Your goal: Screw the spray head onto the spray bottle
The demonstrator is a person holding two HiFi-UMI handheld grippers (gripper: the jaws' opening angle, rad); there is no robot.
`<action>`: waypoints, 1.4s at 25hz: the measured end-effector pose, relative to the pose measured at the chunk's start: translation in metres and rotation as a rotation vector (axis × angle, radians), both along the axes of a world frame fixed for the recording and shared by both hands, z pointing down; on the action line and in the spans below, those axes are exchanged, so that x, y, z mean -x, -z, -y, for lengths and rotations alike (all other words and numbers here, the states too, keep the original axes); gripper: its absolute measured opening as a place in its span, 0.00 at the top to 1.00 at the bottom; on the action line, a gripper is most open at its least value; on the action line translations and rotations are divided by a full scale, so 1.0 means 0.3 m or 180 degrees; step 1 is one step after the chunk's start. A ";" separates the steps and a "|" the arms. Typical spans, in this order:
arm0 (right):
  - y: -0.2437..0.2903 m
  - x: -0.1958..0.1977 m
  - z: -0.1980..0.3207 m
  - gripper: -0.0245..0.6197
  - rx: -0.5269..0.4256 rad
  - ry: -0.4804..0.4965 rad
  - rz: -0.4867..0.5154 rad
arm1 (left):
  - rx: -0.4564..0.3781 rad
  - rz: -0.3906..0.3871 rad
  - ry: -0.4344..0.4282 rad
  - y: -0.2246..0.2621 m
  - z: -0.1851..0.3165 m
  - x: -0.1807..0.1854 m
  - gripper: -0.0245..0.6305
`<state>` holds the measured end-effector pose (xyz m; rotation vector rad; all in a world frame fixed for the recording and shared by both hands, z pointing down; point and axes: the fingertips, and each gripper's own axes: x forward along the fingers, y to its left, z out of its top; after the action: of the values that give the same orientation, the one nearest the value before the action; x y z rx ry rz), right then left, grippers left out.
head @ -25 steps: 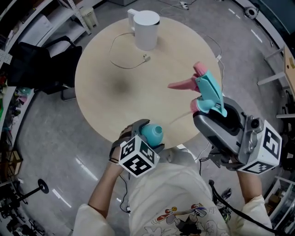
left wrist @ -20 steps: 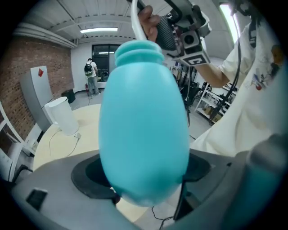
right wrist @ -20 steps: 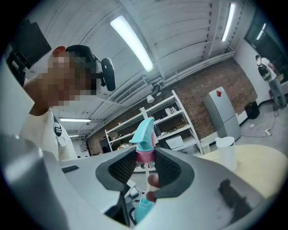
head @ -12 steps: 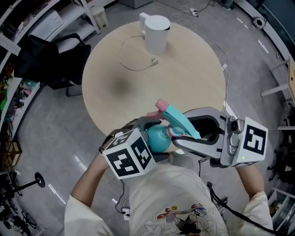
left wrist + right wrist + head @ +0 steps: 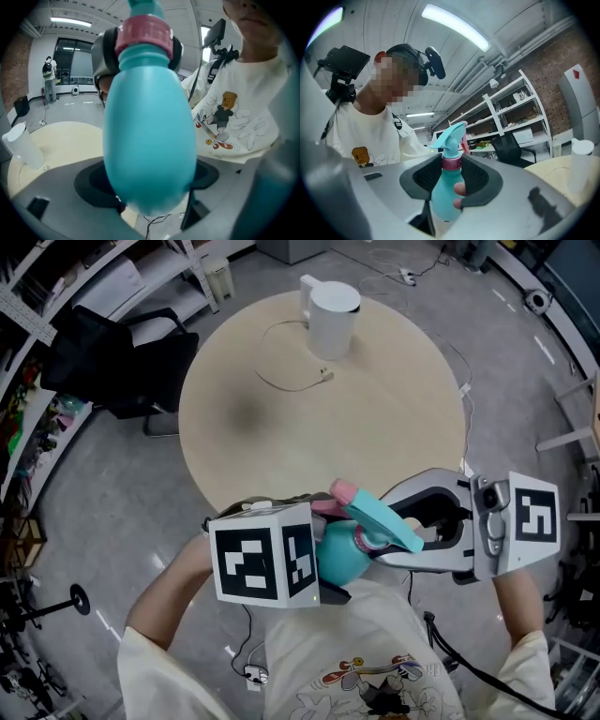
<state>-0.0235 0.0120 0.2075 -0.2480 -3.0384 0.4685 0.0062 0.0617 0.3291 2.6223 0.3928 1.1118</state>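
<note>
A teal spray bottle point(image 5: 339, 557) is held in front of the person's chest, just off the table's near edge. My left gripper point(image 5: 323, 565) is shut on its round body point(image 5: 149, 136). The teal spray head point(image 5: 375, 517), with its pink trigger point(image 5: 343, 491), sits on the bottle's neck. My right gripper point(image 5: 367, 546) reaches in from the right and is shut on the head's pink collar point(image 5: 451, 162). In the left gripper view the collar point(image 5: 144, 33) shows at the top with dark pads point(image 5: 107, 51) pressed on both sides. Fingertips point(image 5: 460, 190) of a hand show beside the bottle point(image 5: 444, 194).
A round wooden table point(image 5: 281, 418) lies ahead with a white kettle point(image 5: 333, 304) and its loose cable point(image 5: 292, 382) at the far side. A black chair point(image 5: 117, 362) and shelving stand to the left. A person point(image 5: 48, 79) stands far off.
The right gripper has brought the spray head from above the table's right side down to the bottle. The two grippers have met in front of the chest, and the head now sits on the neck.
</note>
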 end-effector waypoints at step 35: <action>0.055 -0.047 0.018 0.71 -0.0218 -0.2044 -0.0047 | -0.2033 -0.0739 0.3374 0.116 0.270 0.018 0.31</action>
<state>-0.0094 0.0065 0.1909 0.7484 -3.0499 0.3810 0.0008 -0.0192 0.2943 2.7397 -1.3671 0.5809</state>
